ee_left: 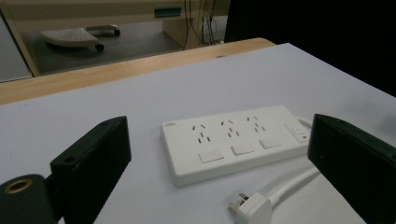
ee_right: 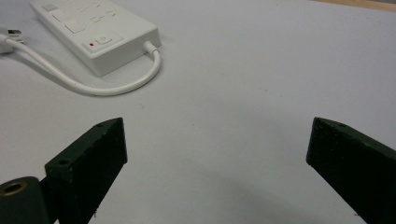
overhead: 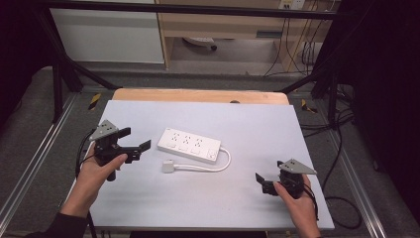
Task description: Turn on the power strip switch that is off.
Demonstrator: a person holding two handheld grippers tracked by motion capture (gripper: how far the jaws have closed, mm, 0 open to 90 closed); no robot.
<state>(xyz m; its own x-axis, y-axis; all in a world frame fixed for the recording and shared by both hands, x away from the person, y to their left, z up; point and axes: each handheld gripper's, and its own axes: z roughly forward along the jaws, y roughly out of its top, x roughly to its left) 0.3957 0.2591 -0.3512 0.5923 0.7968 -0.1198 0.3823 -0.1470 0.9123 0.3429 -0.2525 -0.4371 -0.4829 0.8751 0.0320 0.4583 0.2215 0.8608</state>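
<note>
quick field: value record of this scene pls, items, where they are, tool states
surface: white board on wooden table
power strip: lying flat mid-board, sockets up
cable: loops from the strip's right end back to the left
plug: unplugged, on the board in front of the strip
left tool: open, hand-held, left of the strip
right tool: open, hand-held, near right corner

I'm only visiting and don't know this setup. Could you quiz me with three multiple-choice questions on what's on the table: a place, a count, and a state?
1. Where is the plug relative to the power strip?
A. on top of it
B. on the table's near side of it
C. off the table

2. How many socket groups does the strip have?
A. one
B. three
C. six

3. How is the left gripper?
A. open, empty
B. shut on the plug
C. shut on the cable

Answers: 1 B, the high view shows it nearer the person. 2 B, three groups counted in the left gripper view. 3 A, its jaws stand apart, holding nothing.
</note>
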